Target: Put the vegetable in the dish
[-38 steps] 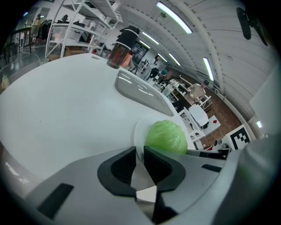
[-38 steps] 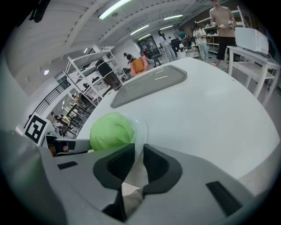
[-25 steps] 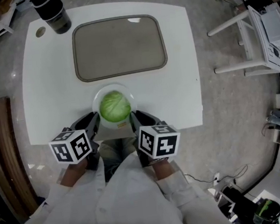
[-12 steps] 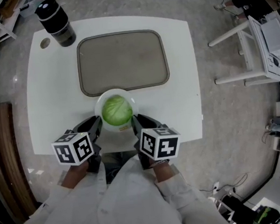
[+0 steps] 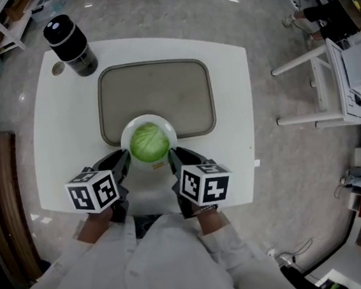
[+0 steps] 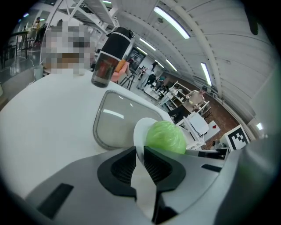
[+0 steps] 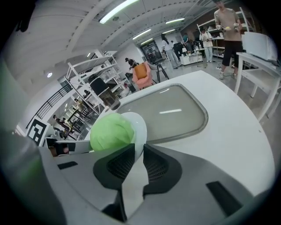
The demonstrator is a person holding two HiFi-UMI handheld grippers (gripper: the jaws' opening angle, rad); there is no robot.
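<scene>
Head view puts the green cabbage (image 5: 149,142) already in the white dish (image 5: 166,124), so the task's one step looks done. Your left gripper (image 6: 138,151) and right gripper (image 7: 137,151) each pinch the dish's rim from opposite sides (jaws nearly closed on that thin edge). The dish overlaps the grey tray's (image 5: 155,89) near edge; what's left, I'd judge, is setting it down and letting go.
</scene>
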